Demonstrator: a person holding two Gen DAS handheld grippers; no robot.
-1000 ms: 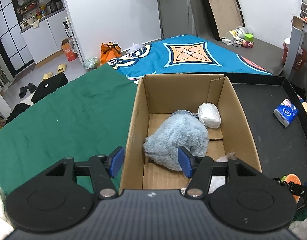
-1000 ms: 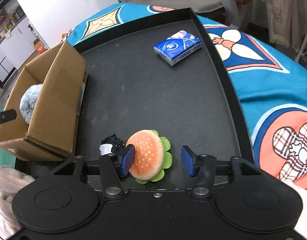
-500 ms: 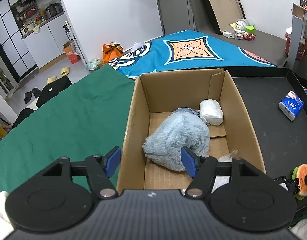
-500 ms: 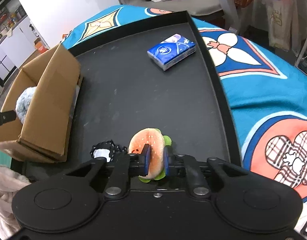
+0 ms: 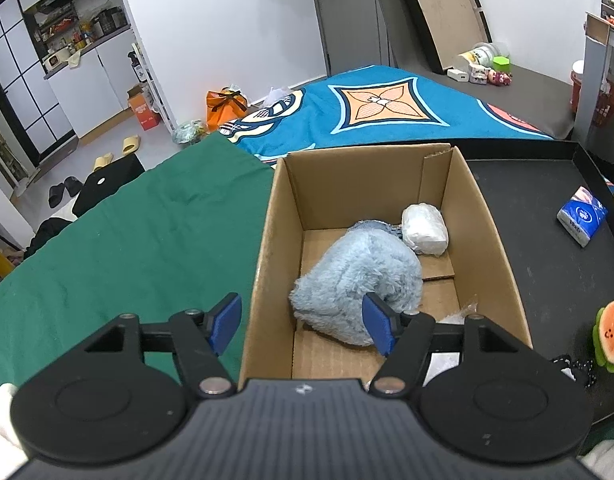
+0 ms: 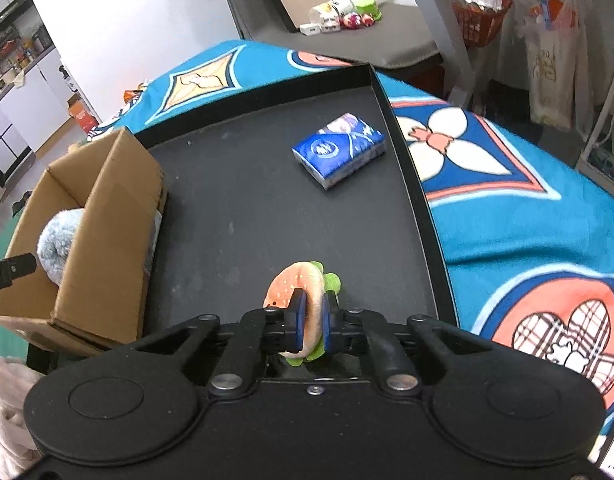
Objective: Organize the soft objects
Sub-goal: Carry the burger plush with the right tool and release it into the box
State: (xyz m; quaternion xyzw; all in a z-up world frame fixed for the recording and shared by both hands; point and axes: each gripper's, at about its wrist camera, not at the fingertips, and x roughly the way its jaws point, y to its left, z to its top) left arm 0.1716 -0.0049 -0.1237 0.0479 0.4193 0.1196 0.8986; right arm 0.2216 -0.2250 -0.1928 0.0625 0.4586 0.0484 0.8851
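Right gripper (image 6: 311, 326) clamped on the burger plush (image 6: 297, 290), pads squashing the bun edge-on, toy lifted just clear of the black tray (image 6: 247, 208) and hanging over its near end. Left gripper (image 5: 303, 322) spread wide and carrying nothing, parked over the near wall of the cardboard box (image 5: 495, 240), one pad outside it, the other in front of the blue fluffy plush (image 5: 359, 280). Box already has that fluffy thing plus a white wrapped bundle (image 5: 425, 229) in the far corner. Next bit, probably: carry the burger left, up and over the box wall with decent clearance, then drop it into the bare patch of floor near the front rather than on top of the fluff. Worth keeping the squeeze steady since foam slips, and worth watching the dangling black cord (image 5: 575, 364) so it doesn't snag the rim. Blue tissue pack (image 6: 339, 150) waiting further up the tray. Compared with a second ago: was wide around the burger as it sat flat on the tray, now shut and lifted, with the burger tipped on edge. Left side basically unchanged.
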